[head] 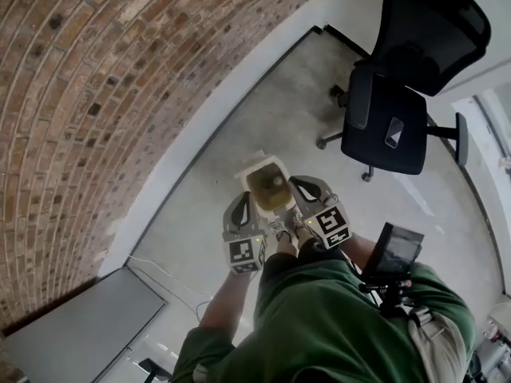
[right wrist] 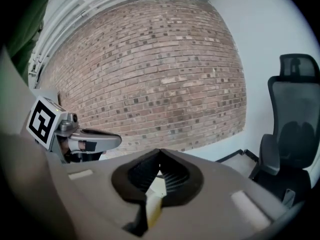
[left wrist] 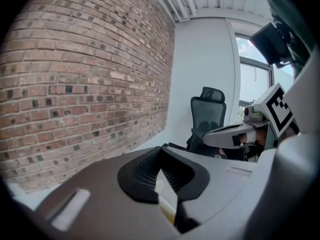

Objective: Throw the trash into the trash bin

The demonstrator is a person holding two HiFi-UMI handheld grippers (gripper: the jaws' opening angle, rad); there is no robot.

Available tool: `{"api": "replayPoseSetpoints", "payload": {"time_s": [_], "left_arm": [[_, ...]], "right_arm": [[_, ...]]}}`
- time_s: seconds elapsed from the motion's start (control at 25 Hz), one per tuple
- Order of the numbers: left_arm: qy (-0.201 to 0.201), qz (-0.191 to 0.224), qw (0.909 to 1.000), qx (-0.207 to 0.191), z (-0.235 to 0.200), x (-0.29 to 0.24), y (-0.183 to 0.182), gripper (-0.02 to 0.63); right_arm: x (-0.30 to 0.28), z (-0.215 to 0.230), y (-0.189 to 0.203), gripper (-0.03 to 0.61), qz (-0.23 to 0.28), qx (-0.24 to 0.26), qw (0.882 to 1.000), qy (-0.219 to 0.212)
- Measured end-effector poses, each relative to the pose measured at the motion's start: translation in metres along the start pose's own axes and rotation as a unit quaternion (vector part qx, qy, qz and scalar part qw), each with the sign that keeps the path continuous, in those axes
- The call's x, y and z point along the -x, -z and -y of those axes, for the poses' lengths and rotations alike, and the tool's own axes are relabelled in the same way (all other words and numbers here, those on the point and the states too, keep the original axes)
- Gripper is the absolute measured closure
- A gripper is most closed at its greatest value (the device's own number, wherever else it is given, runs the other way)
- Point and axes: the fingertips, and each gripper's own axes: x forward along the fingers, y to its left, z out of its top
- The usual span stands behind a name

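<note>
- While the bin (head: 267, 183) is held above the floor (head: 239, 110), its rim is clamped from both sides: the left gripper (head: 249, 202) is clenched on the left edge, the right gripper (head: 299, 187) on the right edge.
- A thin cream edge is seen pinched between the closed pads in each gripper view.
- The bin's mouth is turned up toward the head camera; something dark is seen inside, too small to tell.
- Bare floor is left open ahead of the bin.
- That room is bounded by the brick wall (head: 96, 94) on the left and the chair (head: 403, 94) on the right, both well apart from the bin.
- A grey panel (head: 80, 333) is seen at the wall's foot.
</note>
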Motion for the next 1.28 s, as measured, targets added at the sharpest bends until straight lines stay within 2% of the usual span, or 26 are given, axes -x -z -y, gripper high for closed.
{"api": "replayPoseSetpoints", "payload": {"time_s": [0.16,0.28,0.56,0.88,1.0,1.28], "left_arm": [[-0.004,0.045,0.9989,0.013,0.000,0.030,-0.048,0.607],[-0.001,0.073,0.9973,0.004,0.002,0.049,-0.074,0.607],[0.005,0.124,0.9922,-0.005,0.014,0.083,-0.114,0.607],[0.003,0.167,0.9858,-0.020,0.025,0.105,-0.140,0.607],[0.002,0.184,0.9827,-0.024,0.025,0.111,-0.152,0.607],[0.004,0.195,0.9804,-0.024,0.026,0.117,-0.159,0.607]], "right_arm": [[0.018,-0.015,-0.044,0.575,0.034,0.009,0.999,-0.002],[0.027,-0.028,-0.074,0.575,0.061,0.029,0.998,-0.010],[0.059,-0.050,-0.124,0.575,0.115,0.065,0.991,-0.022],[0.085,-0.056,-0.148,0.575,0.151,0.080,0.985,-0.027],[0.090,-0.057,-0.157,0.575,0.162,0.066,0.984,-0.025],[0.091,-0.060,-0.156,0.575,0.168,0.075,0.982,-0.029]]}}
